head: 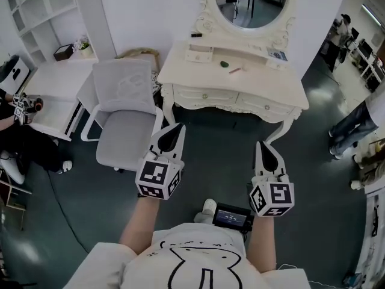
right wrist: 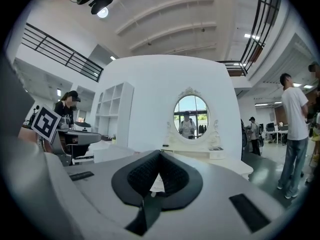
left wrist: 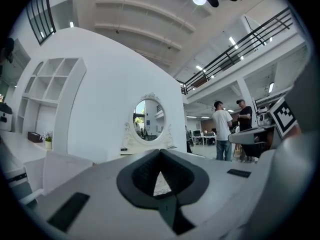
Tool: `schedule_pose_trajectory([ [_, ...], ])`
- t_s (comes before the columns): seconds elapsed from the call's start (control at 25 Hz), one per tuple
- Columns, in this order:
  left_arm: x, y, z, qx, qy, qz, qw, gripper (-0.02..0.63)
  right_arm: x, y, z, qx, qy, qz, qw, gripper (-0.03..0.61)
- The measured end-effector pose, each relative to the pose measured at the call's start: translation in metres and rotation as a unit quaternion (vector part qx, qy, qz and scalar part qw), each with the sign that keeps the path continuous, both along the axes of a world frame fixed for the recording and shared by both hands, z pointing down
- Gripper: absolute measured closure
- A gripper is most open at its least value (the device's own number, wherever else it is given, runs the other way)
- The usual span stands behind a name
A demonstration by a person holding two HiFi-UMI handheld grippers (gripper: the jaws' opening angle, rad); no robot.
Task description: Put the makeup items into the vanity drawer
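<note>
Makeup items [head: 232,68], too small to identify, lie on the table [head: 180,72], well beyond my closed, empty left tongs [head: 178,127] and right tongs [head: 263,145].

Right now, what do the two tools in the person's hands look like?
The left tool and the right tool look the same. Each is a white, pointed shell with black ribbed padding inside. Behind each one is a white cube printed with black square markers. The person wears a white short-sleeved T-shirt with a black line drawing on it.
</note>
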State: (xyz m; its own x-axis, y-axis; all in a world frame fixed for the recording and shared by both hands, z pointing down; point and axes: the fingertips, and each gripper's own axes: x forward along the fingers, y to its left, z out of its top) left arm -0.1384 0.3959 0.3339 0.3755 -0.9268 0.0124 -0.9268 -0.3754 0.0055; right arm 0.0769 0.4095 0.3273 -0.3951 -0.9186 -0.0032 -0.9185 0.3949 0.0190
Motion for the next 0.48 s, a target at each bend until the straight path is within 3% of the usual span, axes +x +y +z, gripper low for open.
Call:
schedule_pose_trajectory([
  [0.48, 0.054, -0.097, -0.008, 0.005, 0.018, -0.031, 0.9993, 0.594, 0.058, -0.108, -0.011, 0.008, 0.001, -0.034, 0.999, 0.560],
])
